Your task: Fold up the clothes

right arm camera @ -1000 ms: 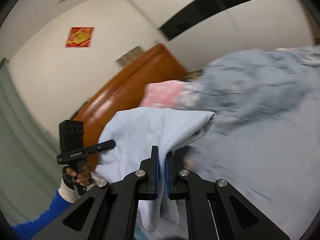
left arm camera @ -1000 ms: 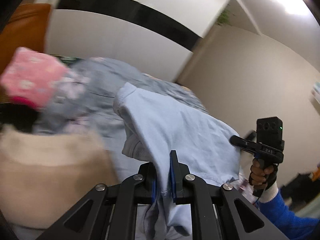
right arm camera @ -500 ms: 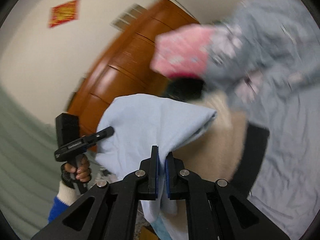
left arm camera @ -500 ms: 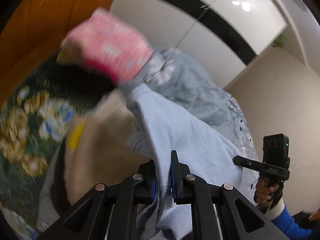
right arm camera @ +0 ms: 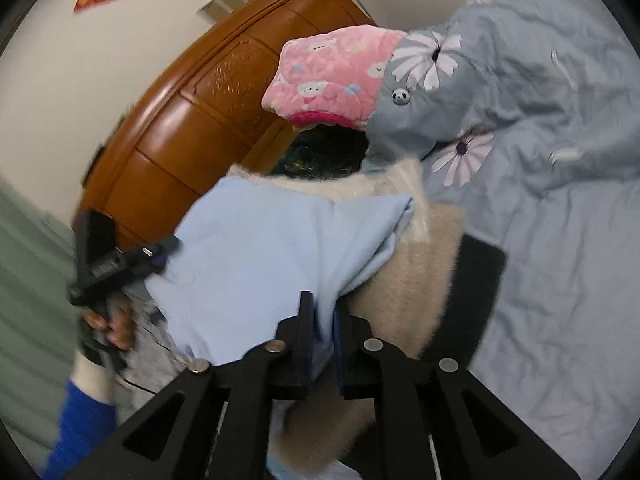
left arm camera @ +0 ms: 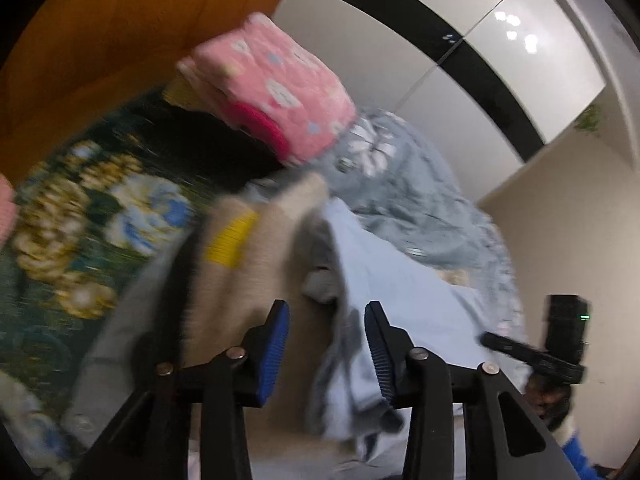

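Observation:
A folded light blue garment point(left arm camera: 404, 280) lies draped over a beige fluffy garment point(left arm camera: 256, 280) on the bed. My left gripper point(left arm camera: 325, 344) is at its near left corner, and its jaws are opening. They stand wide apart, with the loose cloth between them leaning on the right pad. In the right wrist view, my right gripper point(right arm camera: 322, 334) is at the other corner of the light blue garment point(right arm camera: 260, 248). Its jaws are opening, and the cloth still fills the narrow gap. The beige garment point(right arm camera: 420, 264) lies on a black one point(right arm camera: 480, 268).
A pink folded blanket point(right arm camera: 332, 68) and a grey-blue daisy quilt point(right arm camera: 520, 60) lie beyond the pile, against a wooden headboard point(right arm camera: 180, 112). A dark floral cloth point(left arm camera: 80, 220) lies at the left. Pale blue bedsheet point(right arm camera: 560, 280) spreads to the right.
Both grippers came down and forward, laying the light blue garment onto the beige pile. The left jaws have spread wide off the cloth. The right jaws have parted slightly.

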`<state>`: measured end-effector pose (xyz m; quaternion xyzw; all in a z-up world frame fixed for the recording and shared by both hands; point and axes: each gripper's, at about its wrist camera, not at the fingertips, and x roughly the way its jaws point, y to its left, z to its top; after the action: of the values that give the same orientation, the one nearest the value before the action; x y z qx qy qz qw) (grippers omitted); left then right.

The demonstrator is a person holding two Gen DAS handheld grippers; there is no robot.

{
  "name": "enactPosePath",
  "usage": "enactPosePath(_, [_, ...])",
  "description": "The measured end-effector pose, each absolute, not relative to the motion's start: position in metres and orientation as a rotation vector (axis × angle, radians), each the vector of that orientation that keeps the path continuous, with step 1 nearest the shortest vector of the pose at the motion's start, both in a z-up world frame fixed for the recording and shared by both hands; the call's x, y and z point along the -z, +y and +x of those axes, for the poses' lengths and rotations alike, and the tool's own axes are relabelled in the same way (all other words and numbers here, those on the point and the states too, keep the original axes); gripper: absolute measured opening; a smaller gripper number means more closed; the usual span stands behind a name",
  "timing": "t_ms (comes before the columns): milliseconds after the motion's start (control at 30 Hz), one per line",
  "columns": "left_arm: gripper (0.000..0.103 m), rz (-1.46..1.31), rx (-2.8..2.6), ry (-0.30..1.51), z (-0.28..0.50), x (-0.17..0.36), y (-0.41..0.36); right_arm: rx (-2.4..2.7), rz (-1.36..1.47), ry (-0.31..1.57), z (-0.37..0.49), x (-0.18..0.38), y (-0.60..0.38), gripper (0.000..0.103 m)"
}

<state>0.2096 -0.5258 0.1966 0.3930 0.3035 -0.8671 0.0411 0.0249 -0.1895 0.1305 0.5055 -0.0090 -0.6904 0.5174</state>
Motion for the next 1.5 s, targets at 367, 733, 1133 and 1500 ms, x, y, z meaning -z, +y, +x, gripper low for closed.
enactPosePath(367, [0.049,1.132,2.719,0.419,0.199,-0.211,-0.437,1.780,0.983,0.229,0.092,-0.170,-0.204,0.022])
enactPosePath(733, [0.056,1.086,2.702,0.311,0.213,-0.158,-0.423,1.763,0.966,0.313,0.116,-0.118,-0.207,0.022])
enactPosePath(1133, [0.060,0.986,2.679,0.324,0.228,-0.186,-0.409,1.804,0.924,0.262,0.123,-0.155,-0.186,0.022])
enactPosePath(1500, [0.087,0.889,2.620,0.338,0.282,-0.158,-0.325,1.859,0.921,0.270,0.182,-0.130,-0.132,0.052])
